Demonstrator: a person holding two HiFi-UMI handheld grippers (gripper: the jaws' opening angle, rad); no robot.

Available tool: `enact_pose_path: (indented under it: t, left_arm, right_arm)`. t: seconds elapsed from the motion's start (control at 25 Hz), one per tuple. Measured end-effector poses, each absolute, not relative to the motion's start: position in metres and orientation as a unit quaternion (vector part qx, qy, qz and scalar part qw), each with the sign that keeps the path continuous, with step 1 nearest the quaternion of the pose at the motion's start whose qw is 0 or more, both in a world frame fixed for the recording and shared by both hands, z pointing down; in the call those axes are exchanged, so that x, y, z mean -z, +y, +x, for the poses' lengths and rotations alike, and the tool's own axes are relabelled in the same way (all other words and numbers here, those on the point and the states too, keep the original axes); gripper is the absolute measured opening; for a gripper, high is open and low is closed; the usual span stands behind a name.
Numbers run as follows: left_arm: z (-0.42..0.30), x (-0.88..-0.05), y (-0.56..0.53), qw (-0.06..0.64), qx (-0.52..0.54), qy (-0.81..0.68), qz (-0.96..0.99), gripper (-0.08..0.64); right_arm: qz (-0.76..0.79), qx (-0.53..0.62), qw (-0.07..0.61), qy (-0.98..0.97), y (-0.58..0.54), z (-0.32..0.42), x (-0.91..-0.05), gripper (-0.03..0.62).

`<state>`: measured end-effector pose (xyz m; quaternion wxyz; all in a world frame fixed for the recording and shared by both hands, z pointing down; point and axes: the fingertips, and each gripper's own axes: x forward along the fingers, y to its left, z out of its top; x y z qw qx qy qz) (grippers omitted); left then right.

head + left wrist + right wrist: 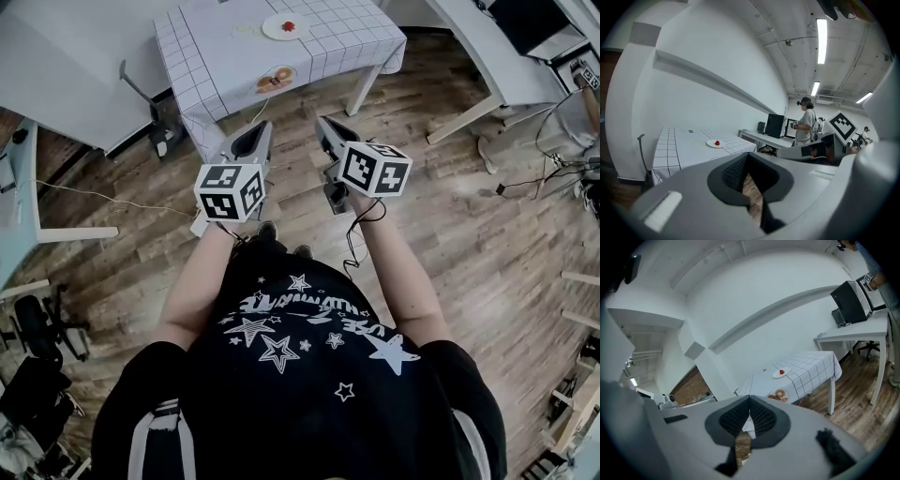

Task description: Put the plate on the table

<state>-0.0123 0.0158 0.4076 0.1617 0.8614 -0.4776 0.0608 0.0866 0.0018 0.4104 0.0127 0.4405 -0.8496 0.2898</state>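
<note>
Facing the table (216, 56) under its white checked cloth, well apart from it across open wooden floor (450, 216). Hemmed in by a white desk (56, 66) on the left and more desks (487, 66) on the right, yet with a clear straight run ahead. Noting a metal frame (141, 94) just beside the table's left corner and a thin cable (103, 198) trailing over the boards on that side: better to come in square to the near edge. Catching a second person (806, 124) far off by a monitor (776, 125), well out of the way. Now picking out the plate (284, 27): already up on the tabletop, back from the near edge and roughly midway along, carrying a small red thing (288, 25). Also spotting a round doughnut piece (275, 80) right at the near edge; plate or print on the cloth, hard to say. Judging the plate stiff, light, smooth and probably breakable, slippery under rubber pads; best pinched at the rim and kept level so as not to roll the red bit off. Ending on the left gripper (258, 136) and right gripper (328, 131): both pinched fully together, clasping nothing, aimed at the table.
</note>
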Motion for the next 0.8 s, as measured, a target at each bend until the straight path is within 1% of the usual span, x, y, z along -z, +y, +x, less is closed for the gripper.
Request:
enact_pose_path:
  t: [0.28, 0.56, 0.8]
  left_arm:
    - [-0.052, -0.424, 0.02, 0.165, -0.045, -0.465, 0.869, 0.009]
    - [-0.054, -0.402, 0.014, 0.164, -0.044, -0.457, 0.873, 0.009]
    - [-0.108, -0.405, 0.006, 0.176, -0.045, -0.46, 0.869, 0.009]
  right_arm:
    - [0.451, -0.27, 0.029, -0.85, 0.019, 0.035, -0.427, 0.014]
    - [0.465, -0.274, 0.042, -0.841, 0.002, 0.032, -0.411, 0.014]
    - [0.485, -0.275, 0.044, -0.829, -0.002, -0.016, -0.409, 0.014]
